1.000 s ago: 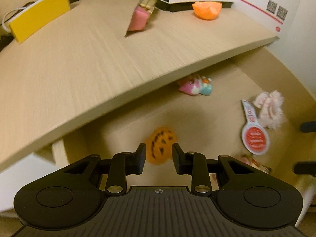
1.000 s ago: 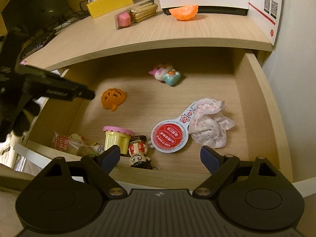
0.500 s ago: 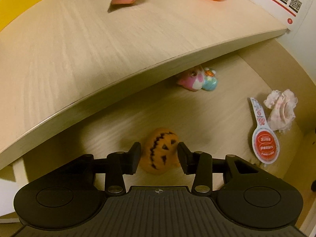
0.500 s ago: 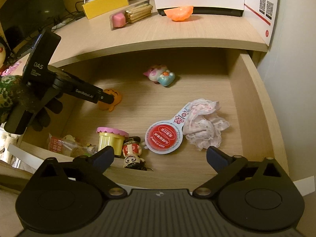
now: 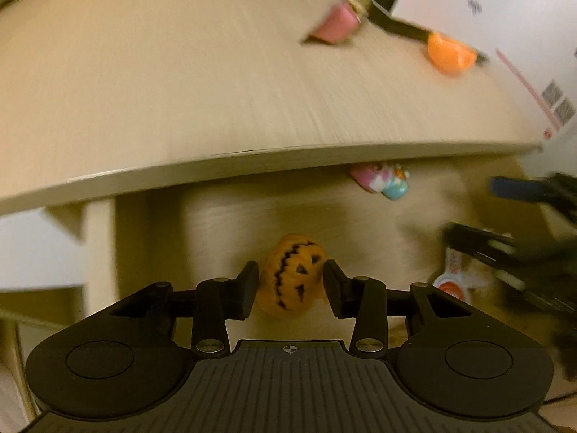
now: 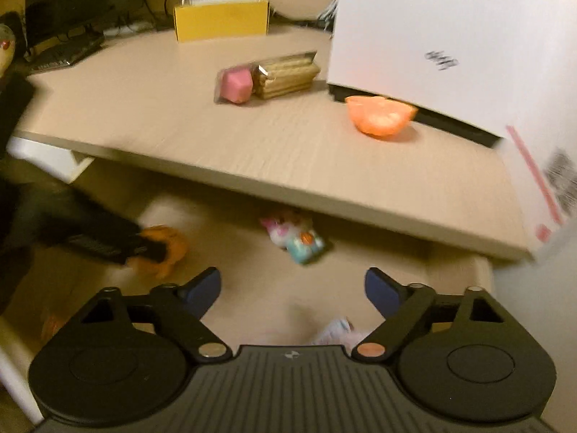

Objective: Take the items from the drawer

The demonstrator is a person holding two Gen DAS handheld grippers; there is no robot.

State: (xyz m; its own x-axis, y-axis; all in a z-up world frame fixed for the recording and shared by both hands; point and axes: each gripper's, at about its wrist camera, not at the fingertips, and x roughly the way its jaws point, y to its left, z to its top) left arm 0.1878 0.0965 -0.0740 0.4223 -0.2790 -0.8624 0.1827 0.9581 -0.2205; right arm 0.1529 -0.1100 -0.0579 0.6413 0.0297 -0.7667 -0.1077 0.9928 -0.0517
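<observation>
An orange pumpkin toy [image 5: 294, 270] with a black face lies on the floor of the open drawer [image 5: 223, 238]. My left gripper [image 5: 290, 288] straddles it, one pad close on each side; no squeeze shows. In the right wrist view a left finger [image 6: 108, 241] crosses in front of the pumpkin [image 6: 173, 249]. My right gripper [image 6: 293, 288], with blue pads, is closing with nothing between its jaws. It hangs over the drawer floor [image 6: 252, 270], short of a pink and teal toy [image 6: 295, 238] that lies half under the desk edge [image 5: 382, 180].
The desk top [image 6: 162, 115] overhangs the drawer's back. On it are a pink and biscuit pack [image 6: 267, 77], an orange bowl [image 6: 378, 115], a yellow box [image 6: 220, 18] and a white box [image 6: 432, 36]. A white lacy cloth [image 6: 339, 326] and a red round tag [image 5: 450, 285] lie in the drawer.
My left gripper has rolled and closed in on the pumpkin, which now fills the gap between its fingers. My right gripper has moved forward and left over the drawer, and its jaws have narrowed.
</observation>
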